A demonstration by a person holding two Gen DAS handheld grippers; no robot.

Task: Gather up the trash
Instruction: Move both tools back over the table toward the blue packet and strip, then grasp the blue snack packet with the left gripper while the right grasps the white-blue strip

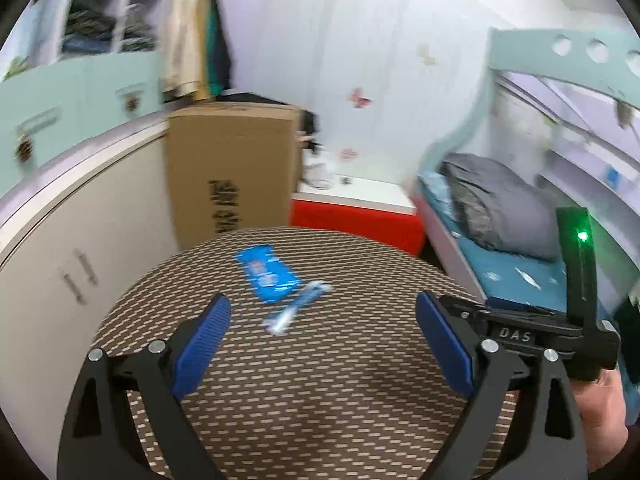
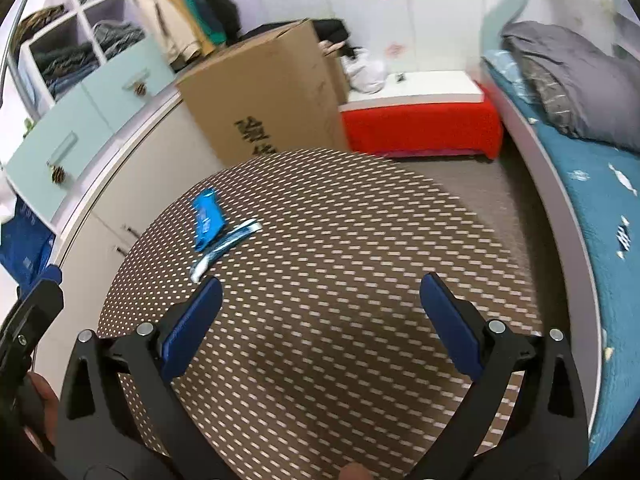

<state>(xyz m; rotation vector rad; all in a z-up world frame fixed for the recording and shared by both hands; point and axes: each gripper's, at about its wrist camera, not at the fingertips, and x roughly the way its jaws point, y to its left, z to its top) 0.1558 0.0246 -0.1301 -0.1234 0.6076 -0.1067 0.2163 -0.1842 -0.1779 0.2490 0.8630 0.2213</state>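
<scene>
Your left claw (image 1: pixel 322 334) and right claw (image 2: pixel 320 312) gape empty over the worktop (image 2: pixel 360 260); beyond them, blue wrapper (image 1: pixel 269 276) and thin strip (image 1: pixel 298 308) slant near-left to far-right, touching.

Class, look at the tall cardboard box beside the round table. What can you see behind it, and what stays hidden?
Behind the cardboard box lie dark clothes and a white bag on the red-sided bench. The box hides the floor and wall behind it.
</scene>
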